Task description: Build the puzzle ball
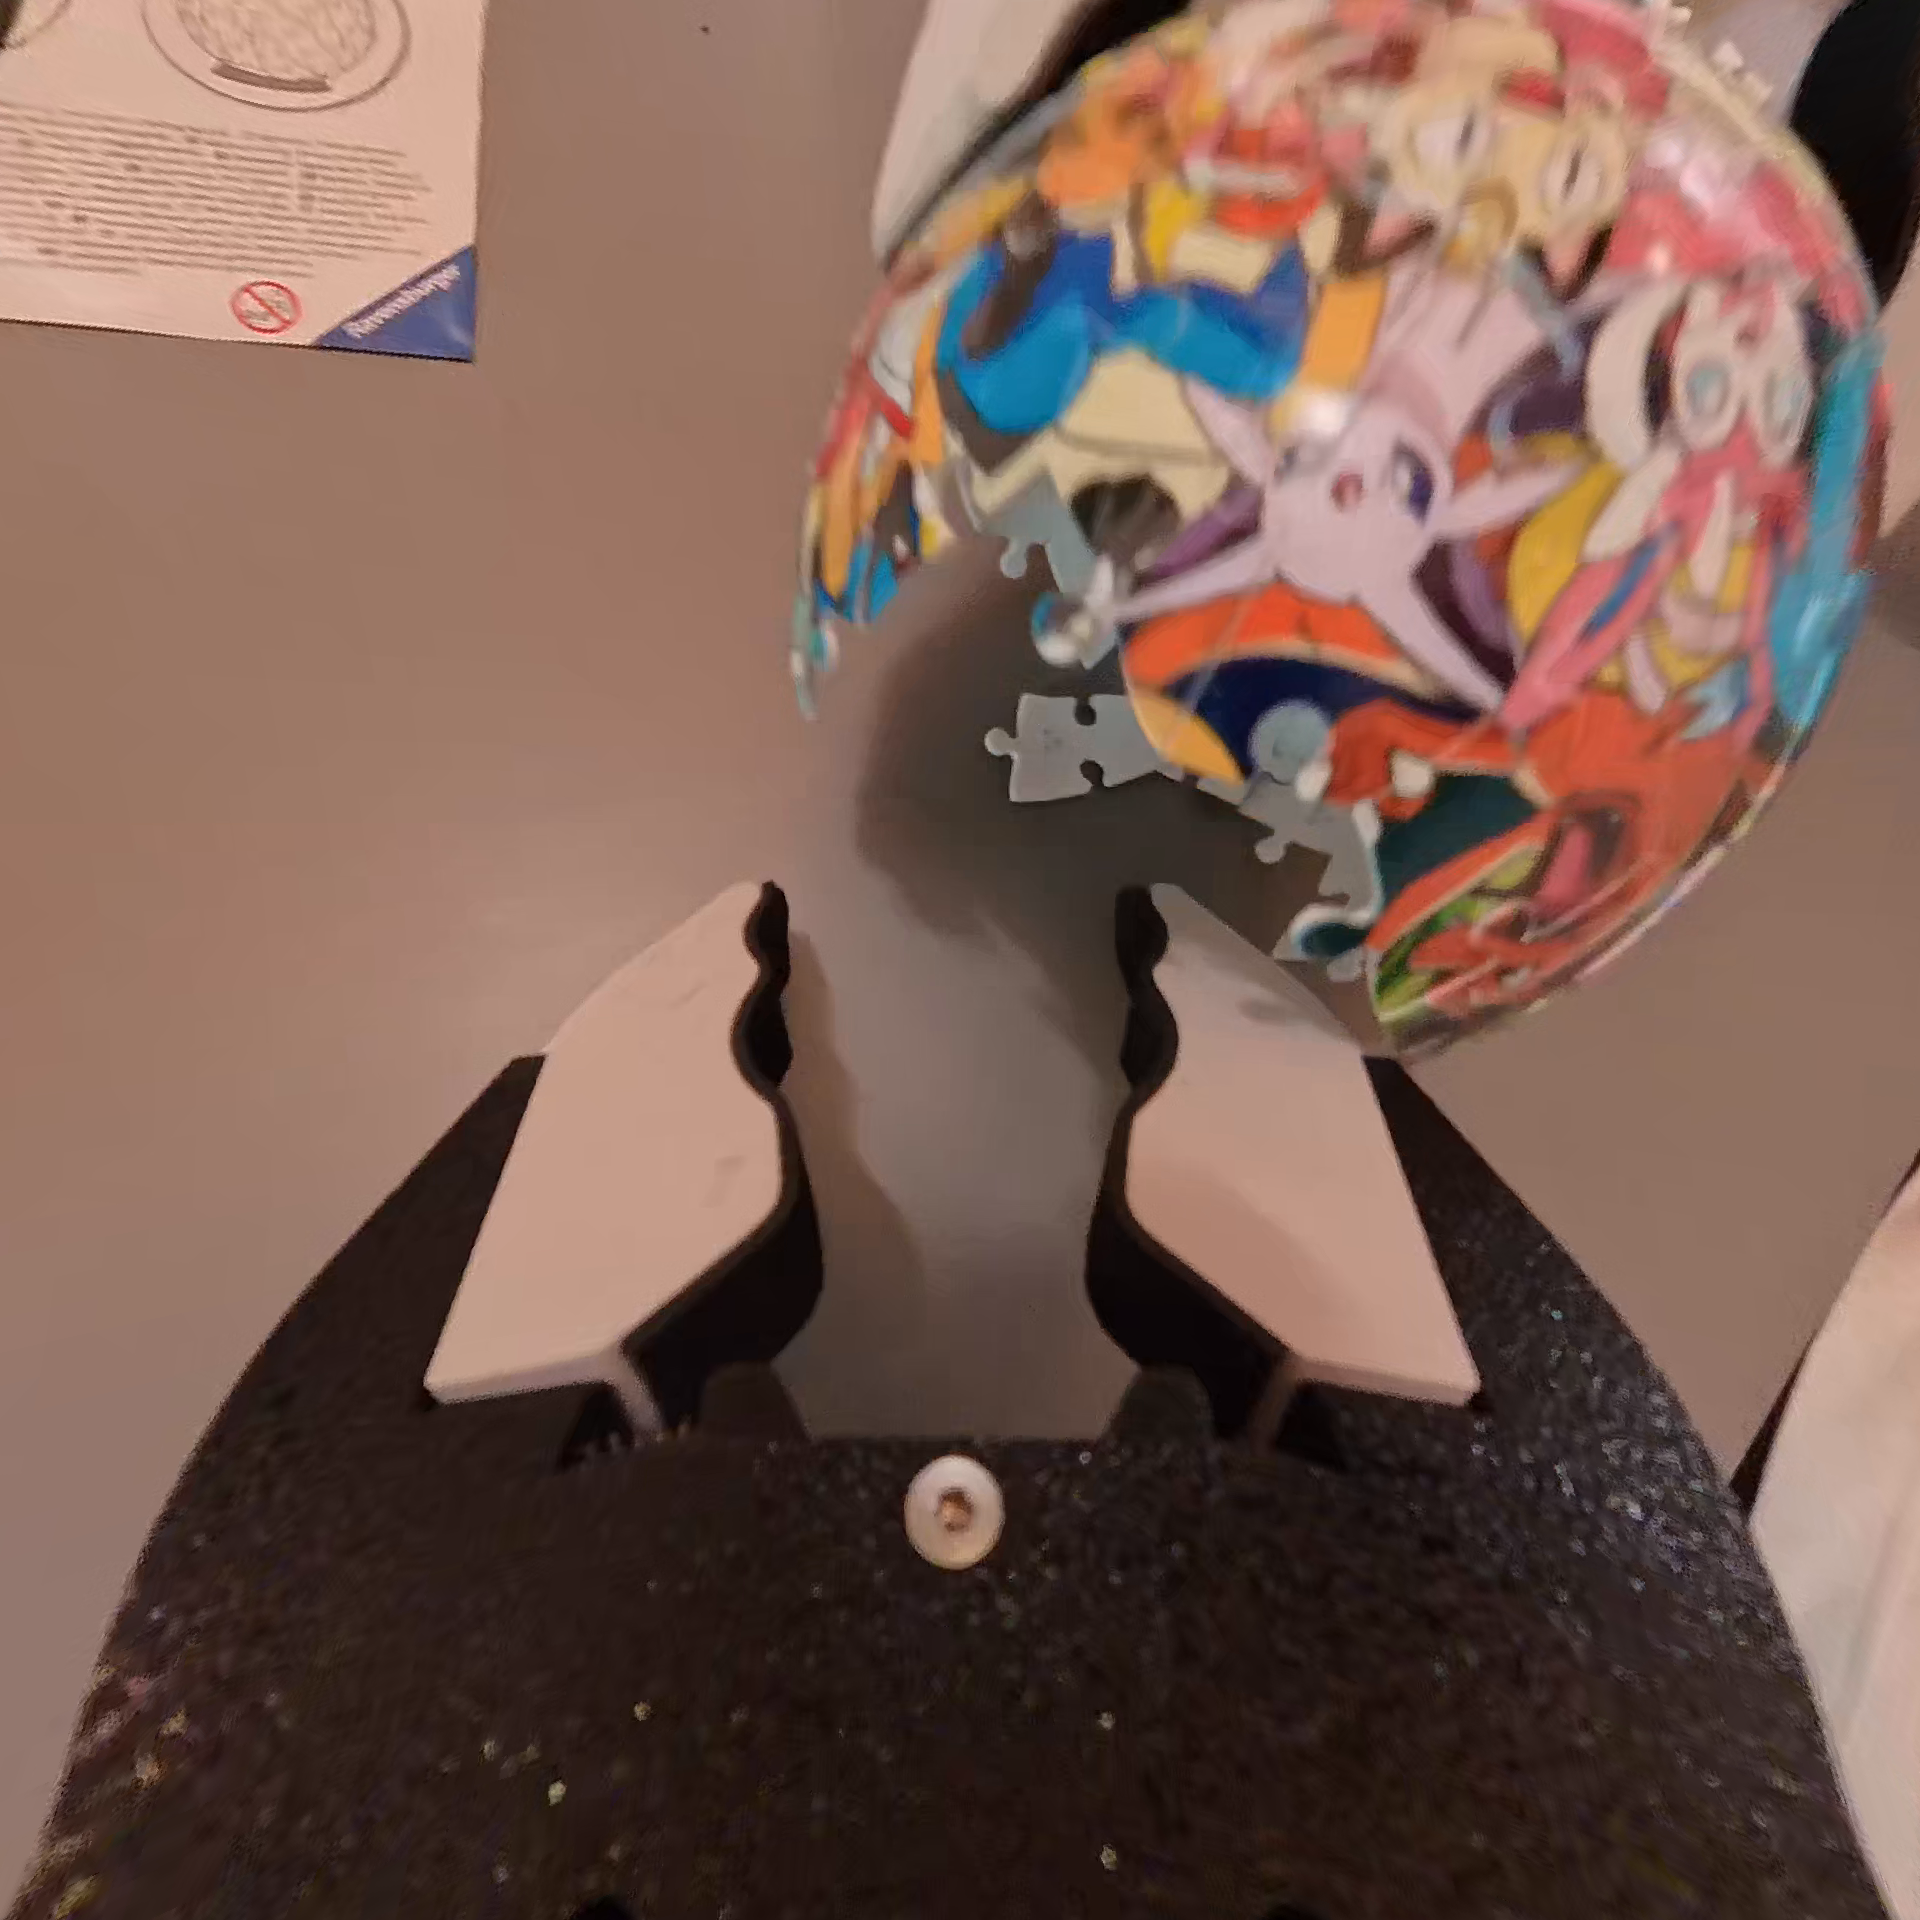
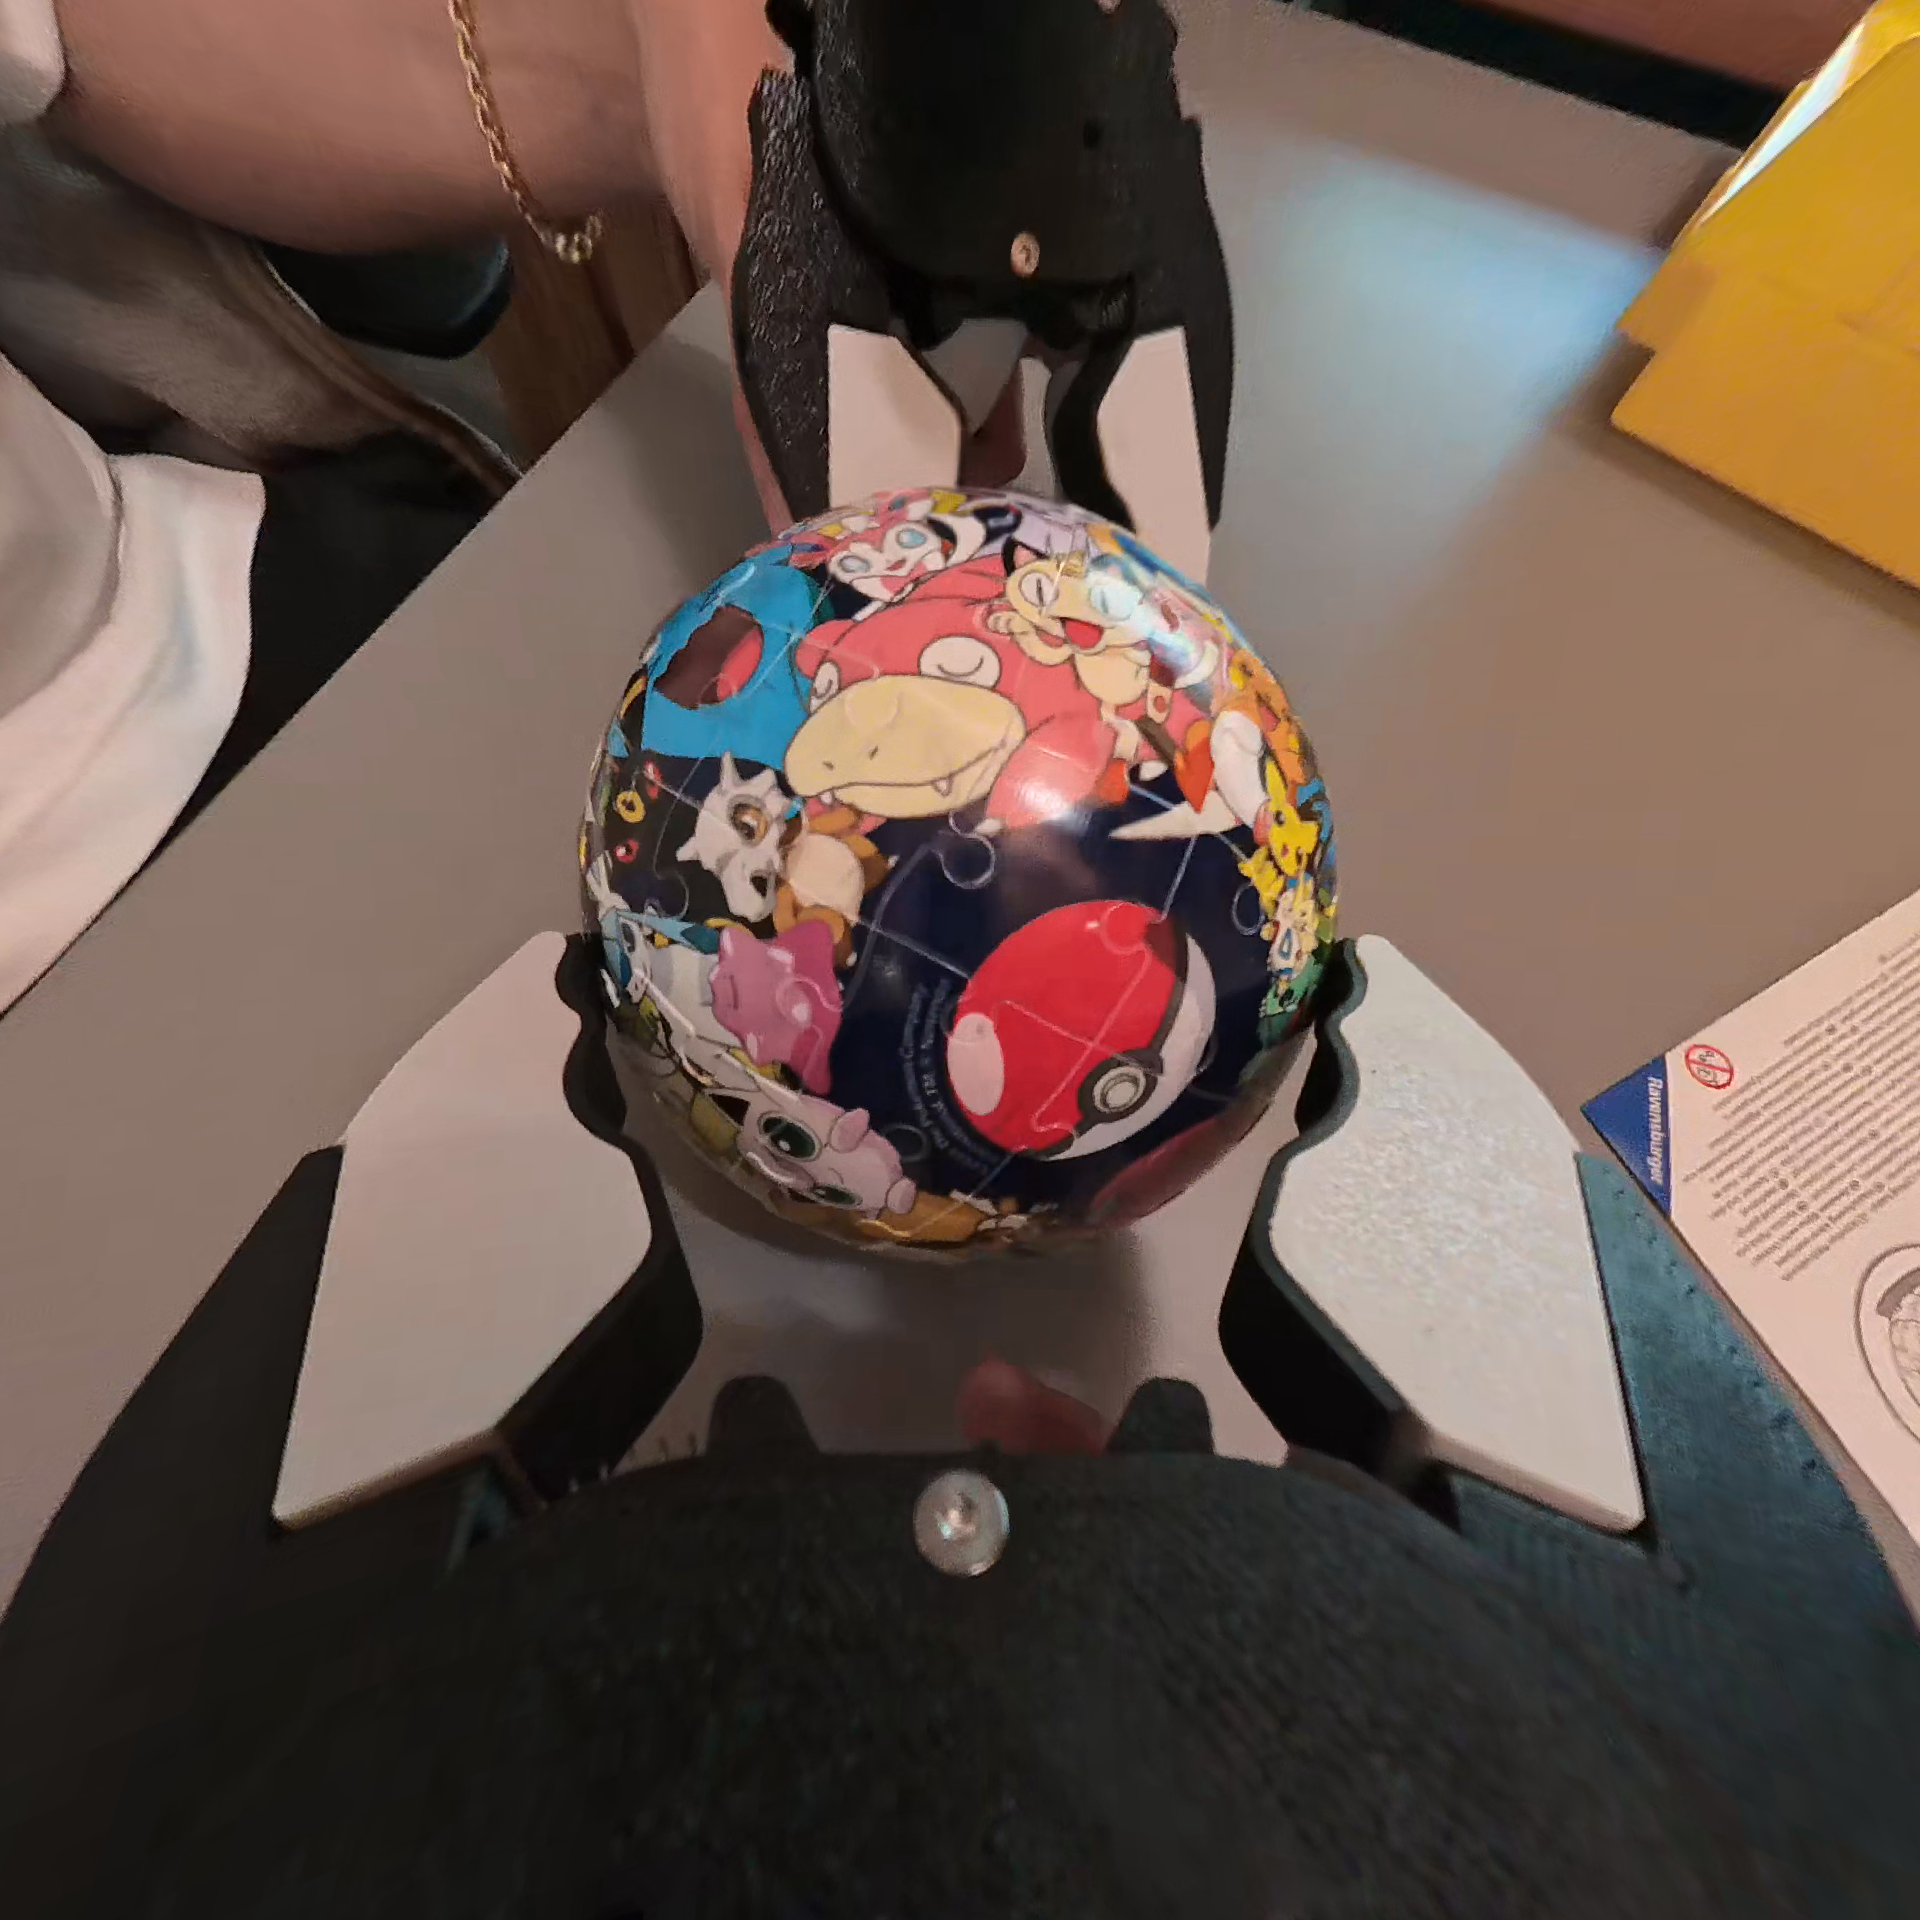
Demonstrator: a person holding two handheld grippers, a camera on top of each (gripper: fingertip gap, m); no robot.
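Pinched the puzzle ball (image 2: 956, 862) in the right tongs (image 2: 961, 966), one tip pressed to each flank at about its widest girth. Carried it slightly clear of the desk (image 1: 312, 727), to judge by the shadow beneath in the left wrist view. Kept the left tongs (image 1: 951, 904) spread and empty, just short of the ball's open side and pointing back at the right pair across it.

Judged it light and hollow: a thin shell of curved, stiff, interlocked pieces, glossy and so likely slippery under hard tips. Reckoned it fragile near the gap, where squeezing might spring a seam. Thought it best taken on closed, finished areas, across the full width, with gentle pressure only.

Looked nearly complete. Showed bright cartoon creatures all over, with a red-and-white ball on dark blue facing the right tongs. Showed a ragged hole on the side facing the left tongs, edged with grey piece backs (image 1: 1049, 748) and jutting tabs. Could not tell whether those edge pieces sat fully home.

Beyond the left tongs and to their left, found a printed instruction sheet (image 1: 229, 156) flat on the desk. Past the ball from the right tongs, up and to the right, made out a yellow box (image 2: 1787, 343); far left, a wrist (image 2: 364, 125) with a thin chain.
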